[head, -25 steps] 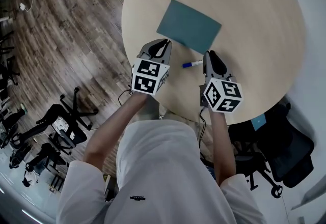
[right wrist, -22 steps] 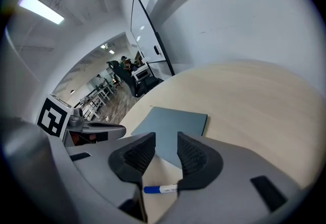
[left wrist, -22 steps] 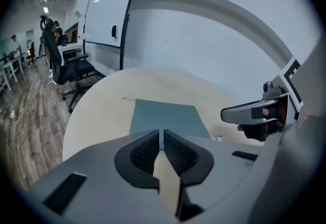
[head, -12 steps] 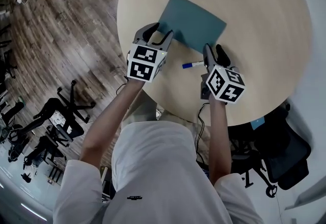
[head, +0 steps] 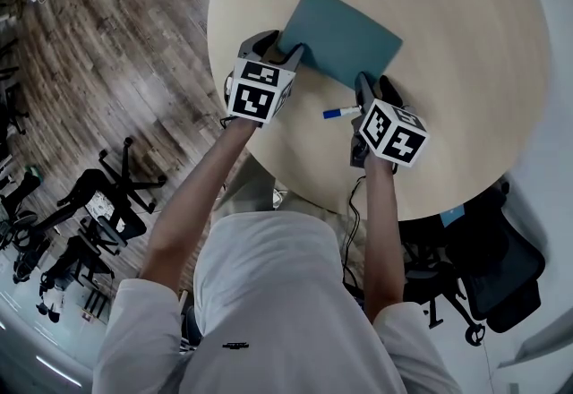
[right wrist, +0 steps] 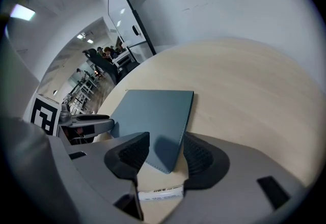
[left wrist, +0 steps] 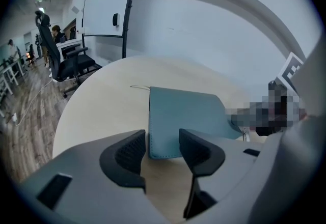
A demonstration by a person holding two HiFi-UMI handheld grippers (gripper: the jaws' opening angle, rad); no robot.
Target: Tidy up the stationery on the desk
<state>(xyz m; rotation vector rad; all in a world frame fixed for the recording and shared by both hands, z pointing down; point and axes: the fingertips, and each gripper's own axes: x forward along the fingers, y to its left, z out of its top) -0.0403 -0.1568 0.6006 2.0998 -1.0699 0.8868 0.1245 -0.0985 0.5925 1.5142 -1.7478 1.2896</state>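
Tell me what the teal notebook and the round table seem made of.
Notebook: likely faux leather, matte teal; a stitched seam runs along its edge.
Table: pale wood-look top, smooth and matte, perhaps laminate; solid wood cannot be ruled out.

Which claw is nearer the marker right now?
Right. The right claw hangs over one end of the marker, jaws apart; the left claw is at the teal notebook, at its other near corner, away from it.
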